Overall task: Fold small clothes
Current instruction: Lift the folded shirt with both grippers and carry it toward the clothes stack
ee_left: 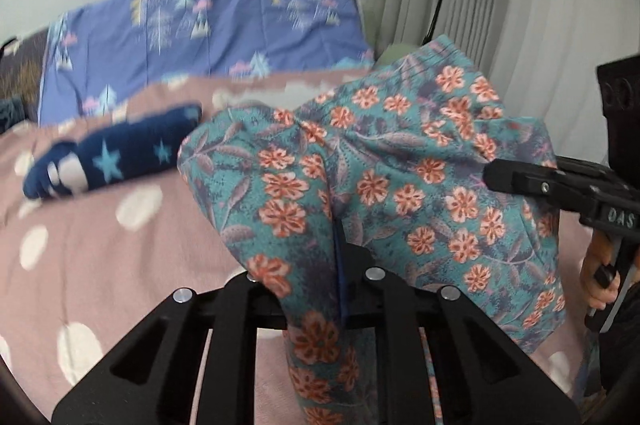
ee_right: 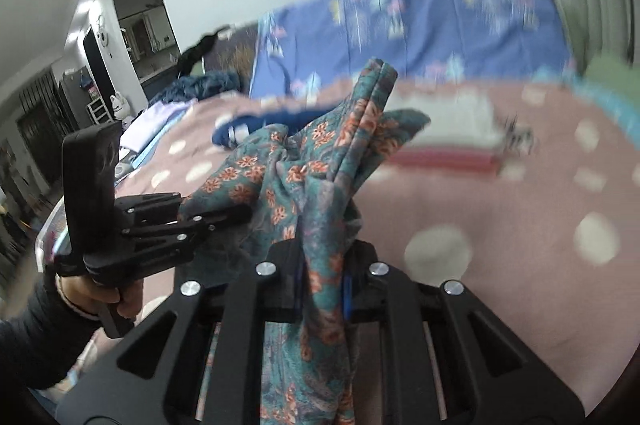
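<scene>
Navy star sock (ee_left: 112, 155) (blurred), blue pillow (ee_left: 208, 25) behind

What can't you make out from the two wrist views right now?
- Left gripper fingertips: left wrist view, buried in the floral garment.
- Right gripper pads: right wrist view, cloth-covered.
- Garment's lower end: cut off by both bottom edges.
- White item on the bedspread: motion-blurred.

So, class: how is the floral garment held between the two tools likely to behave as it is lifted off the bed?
The floral garment looks floppy: it bunches and drapes around the left tool and right tool. Probably light, since a pinch at each side holds it. It will likely sag between grips and need smoothing flat.
</scene>
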The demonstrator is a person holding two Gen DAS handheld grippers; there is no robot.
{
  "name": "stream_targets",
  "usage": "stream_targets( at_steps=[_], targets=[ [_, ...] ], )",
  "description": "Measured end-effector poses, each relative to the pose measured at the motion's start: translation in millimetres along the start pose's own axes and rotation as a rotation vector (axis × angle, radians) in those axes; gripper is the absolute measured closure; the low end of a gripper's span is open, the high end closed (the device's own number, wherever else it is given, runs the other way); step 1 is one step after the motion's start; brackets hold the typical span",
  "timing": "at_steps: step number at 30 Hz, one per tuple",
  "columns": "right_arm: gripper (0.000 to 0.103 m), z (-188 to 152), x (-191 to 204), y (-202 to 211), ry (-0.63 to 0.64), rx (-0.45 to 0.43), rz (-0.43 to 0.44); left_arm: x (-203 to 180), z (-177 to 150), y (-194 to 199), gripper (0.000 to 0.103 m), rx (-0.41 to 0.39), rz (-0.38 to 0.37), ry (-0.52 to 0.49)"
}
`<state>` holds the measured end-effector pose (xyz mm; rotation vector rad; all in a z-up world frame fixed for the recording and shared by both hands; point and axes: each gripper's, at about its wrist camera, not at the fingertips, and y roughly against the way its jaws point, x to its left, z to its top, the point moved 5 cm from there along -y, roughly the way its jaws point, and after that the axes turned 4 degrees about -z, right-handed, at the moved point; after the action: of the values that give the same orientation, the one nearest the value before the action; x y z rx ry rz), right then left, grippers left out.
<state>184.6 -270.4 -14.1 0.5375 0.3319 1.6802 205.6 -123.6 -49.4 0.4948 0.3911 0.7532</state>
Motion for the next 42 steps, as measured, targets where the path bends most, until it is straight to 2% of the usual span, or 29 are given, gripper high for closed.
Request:
stream_targets(
  at_steps=[4,10,15,19,24,30,34,41,42],
  targets=[
    [0.089,25.6,8.2,38.3,0.05,-0.118,-0.059,-21.8,33.3,24.9,0.088,-0.073,0.012,-0.06],
    [0.089,70.9,-6.4,65.9,0.025,-0.205,-0.073,-46.6,92.1,43.2,0.088,-0.153,0.068,-0.138],
    [0.089,106.9,-24.0,69.4,0.035,-0.249,-0.115,-57.9,132.7,35.1,0.088,-0.188,0.086,-0.159],
    [0.089,132.3,-44.5,62.3,0.024,-0.257,-0.134,-57.3,166.0,16.8,0.088,-0.185,0.086,-0.151],
    [0.089,167.0,-76.0,41.5,-0.005,-0.274,-0.16,-62.4,209.7,-8.2,0.088,-0.179,0.151,-0.219],
    [0.089,200.6,-110.8,11.0,-0.067,-0.306,-0.163,-51.2,249.5,-40.9,0.088,-0.189,0.196,-0.234],
    [0.089,217.9,-134.3,-25.9,-0.125,-0.288,-0.143,-34.8,262.4,-70.9,0.088,-0.195,0.238,-0.239],
    [0.089,235.8,-157.8,-92.8,-0.13,-0.244,-0.169,0.8,281.5,-135.0,0.088,-0.144,0.296,-0.238],
    [0.089,235.1,-160.9,-102.9,-0.14,-0.234,-0.167,9.0,282.5,-145.7,0.085,-0.132,0.308,-0.237]
  ],
)
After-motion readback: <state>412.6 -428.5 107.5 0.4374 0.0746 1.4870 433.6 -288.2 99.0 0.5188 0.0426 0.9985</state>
